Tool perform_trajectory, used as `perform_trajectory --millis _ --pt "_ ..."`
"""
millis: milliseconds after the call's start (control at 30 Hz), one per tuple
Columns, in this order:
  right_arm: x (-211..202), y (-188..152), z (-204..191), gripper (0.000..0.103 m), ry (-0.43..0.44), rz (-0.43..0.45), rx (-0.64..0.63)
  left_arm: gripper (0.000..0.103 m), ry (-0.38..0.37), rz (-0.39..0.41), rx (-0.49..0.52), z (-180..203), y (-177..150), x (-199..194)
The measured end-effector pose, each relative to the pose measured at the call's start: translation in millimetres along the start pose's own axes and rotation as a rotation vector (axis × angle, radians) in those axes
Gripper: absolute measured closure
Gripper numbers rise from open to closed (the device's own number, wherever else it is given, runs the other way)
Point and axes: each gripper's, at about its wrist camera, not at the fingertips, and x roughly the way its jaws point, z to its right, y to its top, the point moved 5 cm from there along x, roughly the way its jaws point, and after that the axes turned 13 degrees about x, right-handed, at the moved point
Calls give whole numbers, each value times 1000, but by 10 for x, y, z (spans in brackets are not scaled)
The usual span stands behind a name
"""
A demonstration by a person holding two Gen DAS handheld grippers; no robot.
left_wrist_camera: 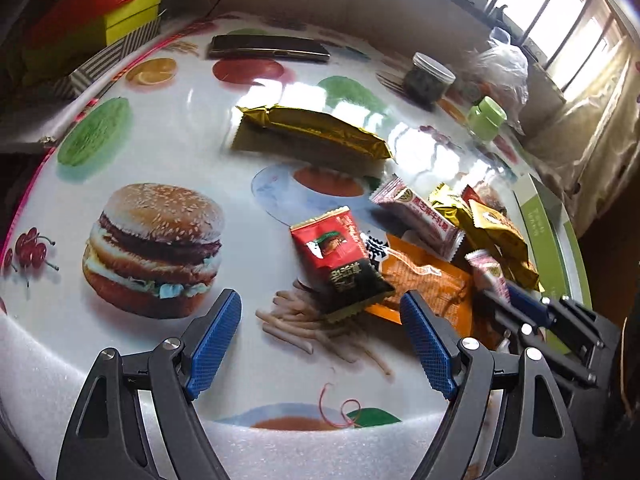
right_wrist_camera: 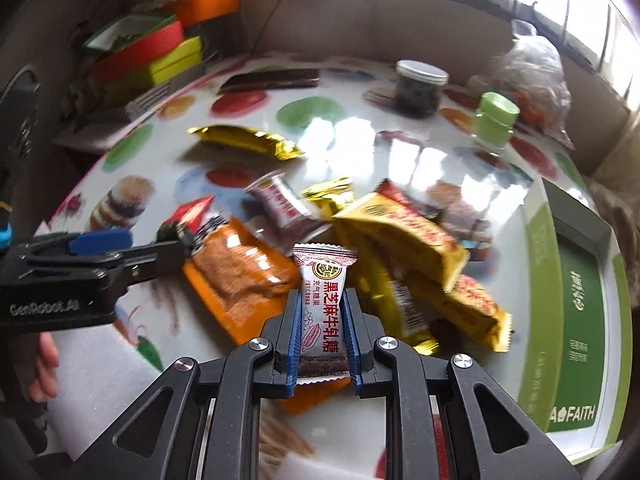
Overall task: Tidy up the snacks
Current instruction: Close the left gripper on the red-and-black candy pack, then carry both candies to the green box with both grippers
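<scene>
One white nougat candy (right_wrist_camera: pixel 323 312) is clamped in the right gripper (right_wrist_camera: pixel 322 336), the left gripper (left_wrist_camera: pixel 320 344) gapes empty, and seemingly most snacks (right_wrist_camera: pixel 404 240) beyond remain unsorted.

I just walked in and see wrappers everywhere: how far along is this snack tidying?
Early on, it seems. Done: nothing visibly sorted; the green box shows no snacks inside. In hand: the right gripper is clamped on a white candy packet; the left gripper is open and empty. Left: the red packet, orange packet, yellow packets and long gold packet lie loose on the table.
</scene>
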Motion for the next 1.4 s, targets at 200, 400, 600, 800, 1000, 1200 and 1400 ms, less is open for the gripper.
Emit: perform_trajectory --millis 200,400,600,800,1000,1200,1400 --pt "-37 -133 -192 84 74 -44 -22 21 6 5 -24 -68 48 1" --pt "-133 -166 -144 84 70 -28 3 21 51 10 -8 -77 128 14" --pt "-277 -163 2 84 50 2 50 32 106 -5 4 -126 117 66" --pt "-358 -176 128 84 41 14 93 50 143 -8 26 -126 148 87" --pt "-414 -184 270 84 28 22 141 68 162 -8 42 -117 173 97" --pt "-458 -196 352 84 24 29 168 74 155 -5 57 -79 194 85" --pt "-519 -202 445 84 19 45 198 74 151 17 73 -8 217 1"
